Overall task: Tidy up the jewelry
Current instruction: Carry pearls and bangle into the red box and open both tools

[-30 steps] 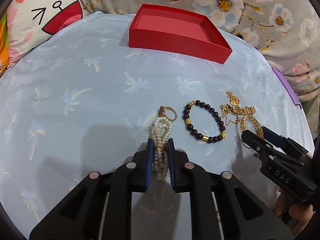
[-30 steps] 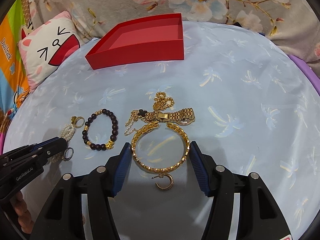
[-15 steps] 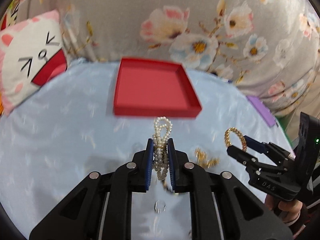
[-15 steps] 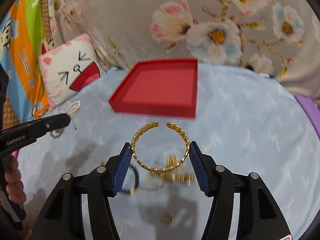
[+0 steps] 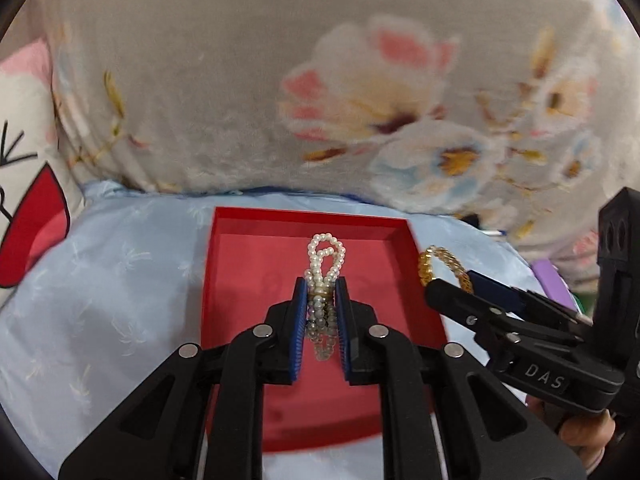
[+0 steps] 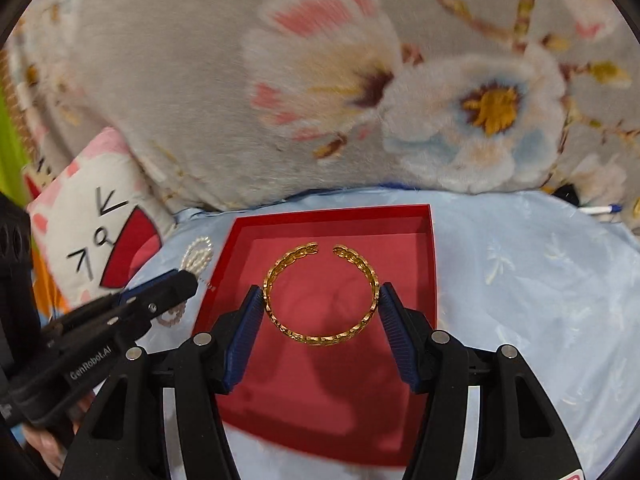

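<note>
My left gripper (image 5: 320, 292) is shut on a white pearl bracelet (image 5: 325, 258) and holds it above the open red tray (image 5: 248, 280). My right gripper (image 6: 320, 300) is shut on a gold open bangle (image 6: 320, 336), held level above the same red tray (image 6: 424, 264). In the left wrist view the right gripper (image 5: 452, 286) shows at the right with the bangle (image 5: 440, 260) beside the tray's right rim. In the right wrist view the left gripper (image 6: 176, 280) shows at the left with the pearls (image 6: 198, 254) by the tray's left rim.
The tray lies on a light blue palm-print cloth (image 6: 540, 288). A grey floral blanket (image 5: 360, 100) rises behind it. A white cat-face cushion (image 6: 92, 232) sits at the left. A purple object (image 5: 550, 276) shows at the far right.
Both grippers have lifted their pieces off the cloth and moved forward over the red tray. The other jewelry has dropped out of view.
</note>
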Motion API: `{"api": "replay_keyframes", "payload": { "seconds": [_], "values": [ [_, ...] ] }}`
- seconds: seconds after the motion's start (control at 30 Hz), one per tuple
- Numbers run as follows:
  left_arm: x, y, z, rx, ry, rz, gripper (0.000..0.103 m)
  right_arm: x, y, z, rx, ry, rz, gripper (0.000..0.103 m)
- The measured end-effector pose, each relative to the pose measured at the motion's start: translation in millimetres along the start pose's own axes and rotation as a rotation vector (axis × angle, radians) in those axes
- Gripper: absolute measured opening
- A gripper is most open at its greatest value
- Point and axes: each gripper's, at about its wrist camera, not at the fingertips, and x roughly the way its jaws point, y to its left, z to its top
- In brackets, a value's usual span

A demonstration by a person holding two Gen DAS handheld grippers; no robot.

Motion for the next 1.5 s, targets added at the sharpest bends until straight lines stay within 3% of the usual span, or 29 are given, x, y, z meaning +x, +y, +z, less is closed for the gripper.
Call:
{"api": "replay_keyframes", "payload": {
  "seconds": [0.23, 0.43, 0.6, 0.7, 0.73, 0.87, 1.1, 1.33, 1.5],
  "values": [
    [79, 14, 8, 0.007, 0.108, 0.054, 0.013, 75, -19, 17, 0.024, 0.111, -0.070, 0.058],
    [109, 21, 7, -0.005, 0.145, 0.095, 0.013, 107, -24, 17, 0.013, 0.153, -0.114, 0.058],
    [120, 26, 5, -0.012, 0.155, 0.143, 0.014, 116, -19, 18, -0.042, 0.139, -0.138, 0.059],
    [118, 25, 6, 0.007, 0.138, 0.171, 0.027, 111, -19, 18, -0.035, 0.119, -0.131, 0.059],
    [115, 26, 7, 0.003, 0.129, 0.179, 0.035, 108, -19, 18, -0.034, 0.110, -0.129, 0.059],
    [96, 30, 12, -0.032, 0.103, 0.166, 0.040, 79, -21, 20, -0.025, 0.065, -0.109, 0.059],
    [4, 35, 0, -0.033, 0.000, 0.164, 0.064, -22, -17, -11, -0.078, -0.040, -0.066, 0.067],
    [-91, 32, -75, 0.016, -0.023, 0.227, 0.070, -109, -24, -107, -0.114, -0.049, -0.072, 0.069],
    [-124, 21, -143, 0.061, -0.004, 0.260, 0.070, -145, -29, -190, -0.136, -0.033, -0.124, 0.069]
  ]
}}
